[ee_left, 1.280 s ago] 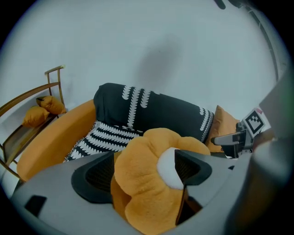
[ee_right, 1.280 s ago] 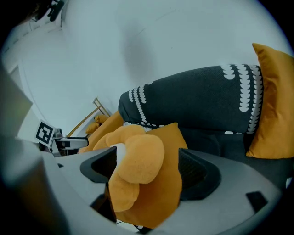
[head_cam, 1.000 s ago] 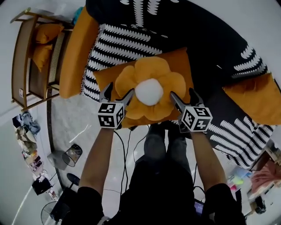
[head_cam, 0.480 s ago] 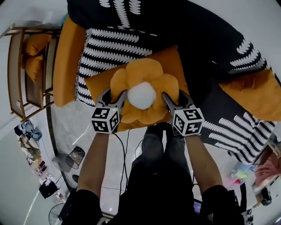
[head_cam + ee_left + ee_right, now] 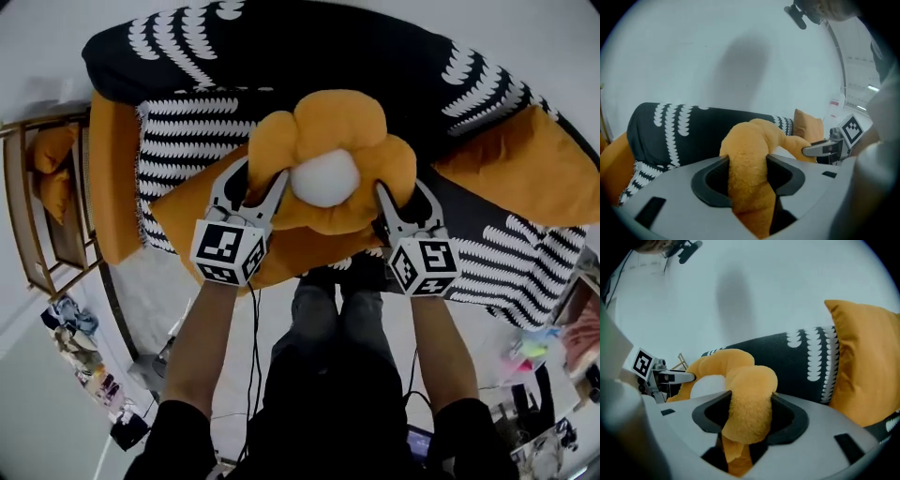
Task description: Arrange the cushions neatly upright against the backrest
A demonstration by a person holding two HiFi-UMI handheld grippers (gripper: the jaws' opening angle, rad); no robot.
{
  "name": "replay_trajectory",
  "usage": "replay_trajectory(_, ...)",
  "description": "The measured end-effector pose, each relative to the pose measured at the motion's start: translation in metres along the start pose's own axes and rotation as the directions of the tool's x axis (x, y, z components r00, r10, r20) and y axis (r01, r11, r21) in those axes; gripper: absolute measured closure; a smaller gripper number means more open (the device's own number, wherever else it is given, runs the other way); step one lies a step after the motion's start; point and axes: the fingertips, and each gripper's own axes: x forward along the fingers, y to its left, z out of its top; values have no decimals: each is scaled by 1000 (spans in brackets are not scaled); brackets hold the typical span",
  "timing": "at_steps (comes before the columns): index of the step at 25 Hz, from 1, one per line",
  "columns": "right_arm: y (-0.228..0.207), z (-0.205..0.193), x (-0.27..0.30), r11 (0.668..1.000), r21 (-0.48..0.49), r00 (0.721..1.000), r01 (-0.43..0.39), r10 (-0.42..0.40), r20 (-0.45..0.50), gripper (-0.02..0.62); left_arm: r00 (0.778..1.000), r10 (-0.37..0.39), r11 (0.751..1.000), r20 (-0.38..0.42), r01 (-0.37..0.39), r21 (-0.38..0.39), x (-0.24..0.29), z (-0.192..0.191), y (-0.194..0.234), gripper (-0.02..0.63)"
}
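Note:
A flower-shaped orange cushion (image 5: 328, 155) with a white centre (image 5: 324, 178) hangs lifted over the black sofa with white fern print (image 5: 281, 47). My left gripper (image 5: 258, 186) is shut on its left petal (image 5: 749, 159), and my right gripper (image 5: 396, 202) is shut on its right petal (image 5: 749, 404). Both pairs of jaws have just been closing, each with a petal squeezed between them. Below the flower lies a flat orange square cushion (image 5: 192, 220) on the seat. Another orange cushion (image 5: 516, 169) leans at the right (image 5: 867, 362).
A long orange bolster (image 5: 112, 178) lies along the sofa's left end. A wooden rack (image 5: 23, 216) with orange cushions stands further left. Black cables (image 5: 253, 328) run over the floor by the person's legs. Small clutter sits at lower left (image 5: 75, 314) and at the right edge (image 5: 534, 352).
Both grippers closed on the flower cushion's side petals and lifted it off the flat orange cushion, up and toward the sofa's backrest. The flat cushion stayed on the seat.

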Motion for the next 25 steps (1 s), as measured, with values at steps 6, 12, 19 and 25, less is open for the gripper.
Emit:
replay_trajectory(6,-84,45,-26,984,-92,981,150,-137,138,353,990,-122,992,70,119,43,74,41,-58,387)
replay_trajectory(12,-124,75,-32,938,-221,942,267,-205,266,348,978,-160,985,131,150,80,125,62,-79,382)
replay_trajectory(19,-104,75,2,930,-234,937,283,-215,276,341,981,-108,989,161,90,114,133,58,-41,365)
replay_trajectory(25,-163,46,11,901,-232,926,367,-330,181,307,990,-140,988,-1,139,64,186,16,-83,219)
